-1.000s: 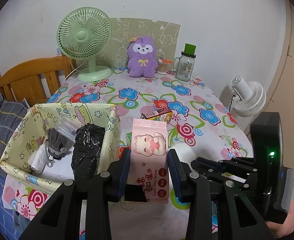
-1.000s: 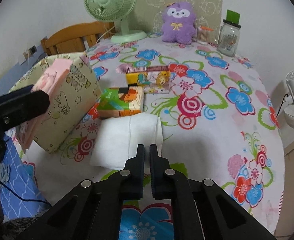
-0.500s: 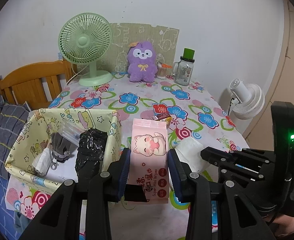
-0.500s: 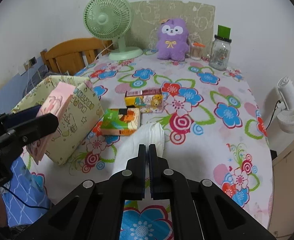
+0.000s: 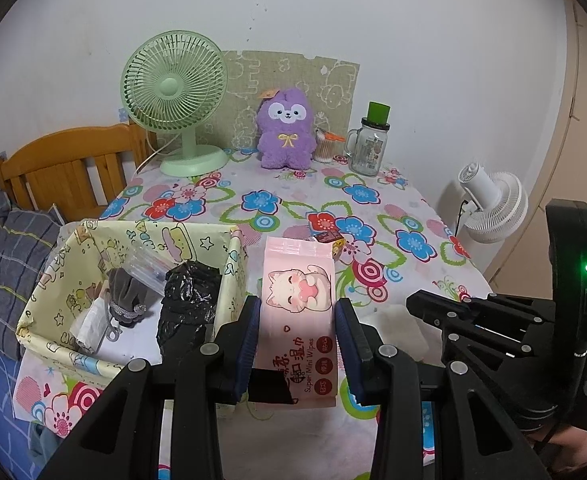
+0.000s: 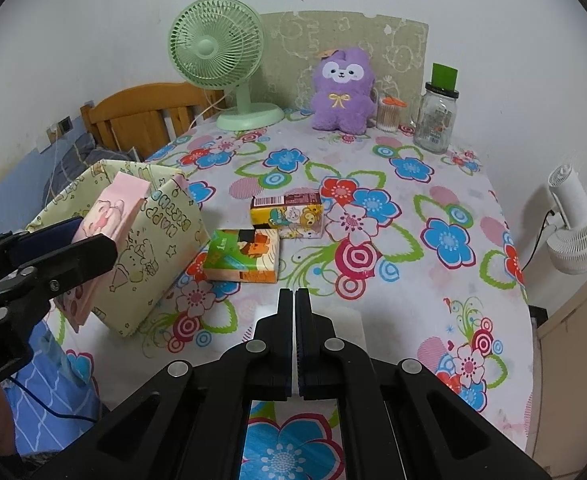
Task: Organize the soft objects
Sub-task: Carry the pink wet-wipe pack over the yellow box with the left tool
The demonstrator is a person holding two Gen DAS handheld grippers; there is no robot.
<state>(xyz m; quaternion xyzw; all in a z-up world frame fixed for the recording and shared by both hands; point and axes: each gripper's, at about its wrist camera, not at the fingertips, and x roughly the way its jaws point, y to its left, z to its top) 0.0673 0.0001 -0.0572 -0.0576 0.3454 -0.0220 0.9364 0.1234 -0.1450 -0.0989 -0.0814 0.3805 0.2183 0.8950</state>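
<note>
left gripper (image 5: pixel 298 338) clamps pink wipes pack (image 5: pixel 299 300) just right of the yellow basket (image 5: pixel 49 280) | pack soft, light, slick: grip mid-body | right gripper (image 6: pixel 295 308) pinched shut on white tissue (image 5: pixel 389 320)

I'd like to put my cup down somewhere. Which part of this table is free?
The right half of the flowered tablecloth is bare, between the glass jar and the near edge. It is crowded on the left around the yellow storage box, beside the two tissue packs.
</note>
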